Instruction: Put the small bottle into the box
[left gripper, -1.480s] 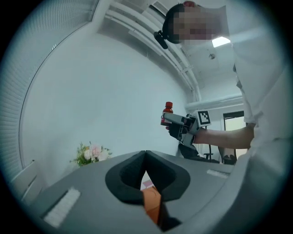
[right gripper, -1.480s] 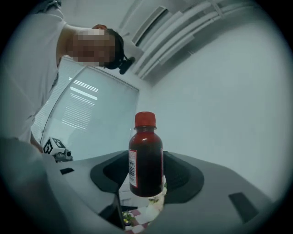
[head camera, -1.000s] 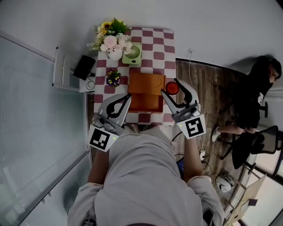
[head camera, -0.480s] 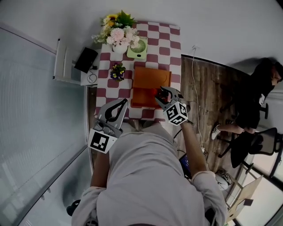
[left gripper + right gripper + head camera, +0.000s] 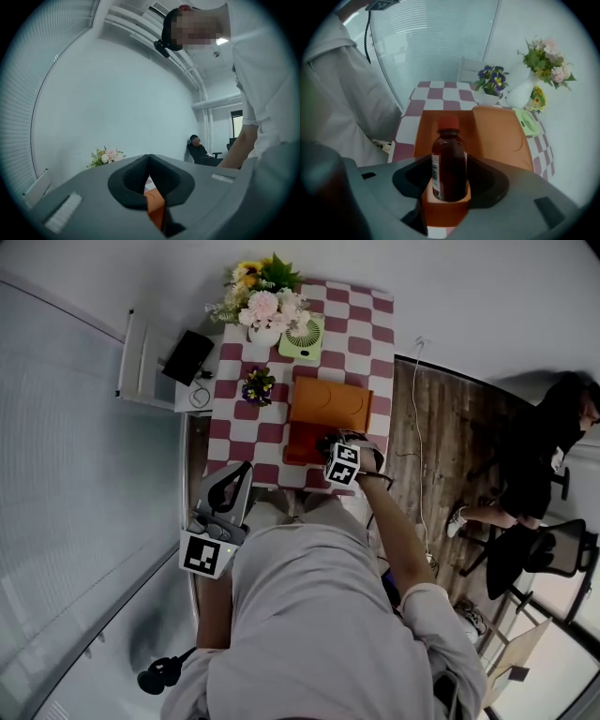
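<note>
**Small bottle (image 5: 449, 161) gripped upright at the box (image 5: 425, 129)**

Left gripper (image 5: 149, 159) is held back near the body — jaws pressed together, empty. Right gripper (image 5: 450, 183) is clamped on the bottle at the orange box's open half.

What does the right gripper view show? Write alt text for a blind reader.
The right gripper grips a small brown bottle with a red cap, the open orange box just beyond it. Behind: a checkered table, flowers and a green fan.
</note>
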A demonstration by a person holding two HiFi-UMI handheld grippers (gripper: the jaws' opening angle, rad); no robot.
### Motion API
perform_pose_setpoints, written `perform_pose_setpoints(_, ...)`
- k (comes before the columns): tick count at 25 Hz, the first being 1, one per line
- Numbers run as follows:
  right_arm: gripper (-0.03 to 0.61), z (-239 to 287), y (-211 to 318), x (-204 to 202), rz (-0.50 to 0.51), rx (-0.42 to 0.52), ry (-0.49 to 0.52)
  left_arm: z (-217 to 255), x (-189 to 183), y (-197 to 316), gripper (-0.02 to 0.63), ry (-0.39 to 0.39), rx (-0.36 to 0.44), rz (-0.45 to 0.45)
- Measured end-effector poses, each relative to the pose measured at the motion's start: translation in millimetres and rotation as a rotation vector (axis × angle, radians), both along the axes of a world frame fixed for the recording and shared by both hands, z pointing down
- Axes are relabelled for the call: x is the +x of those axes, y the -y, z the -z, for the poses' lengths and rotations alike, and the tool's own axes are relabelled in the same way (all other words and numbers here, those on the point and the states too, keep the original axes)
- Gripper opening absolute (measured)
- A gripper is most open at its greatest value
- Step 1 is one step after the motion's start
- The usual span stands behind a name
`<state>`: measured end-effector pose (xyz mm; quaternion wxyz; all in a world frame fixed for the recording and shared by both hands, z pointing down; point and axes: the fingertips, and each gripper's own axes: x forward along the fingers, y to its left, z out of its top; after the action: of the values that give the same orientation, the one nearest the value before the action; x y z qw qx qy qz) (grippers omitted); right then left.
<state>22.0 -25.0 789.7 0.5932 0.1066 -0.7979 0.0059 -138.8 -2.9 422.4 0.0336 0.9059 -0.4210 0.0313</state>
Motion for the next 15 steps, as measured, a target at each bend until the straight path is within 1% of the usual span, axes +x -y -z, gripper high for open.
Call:
perform_pose_setpoints(4, 0.224, -33.3, -8.2, 2.8, 0.02, -0.092, -0.11, -3.7, -4.8, -4.6, 0.0, 0.003, -0.013, 0.015)
perform_pose_setpoints(7, 0.224, -49.0, -12.9, 7.0, 0.031, -0.121, -0.171, -4.1, -4.3, -7.8, 0.0, 0.002, -0.022, 0.018)
perform_pose_setpoints(10, 0.225, -57.1, -14.4, 7.2, 0.025, -0.134, -0.193, -5.1, -4.5, -8.8, 0.0, 0.007, -0.028, 0.014)
perform_pose_setpoints(15, 0.227, -61.4, -13.2, 3.9, 0.016, -0.145, -0.194, -6.8, -5.4, -8.5, 0.0, 0.014, -0.032, 0.008)
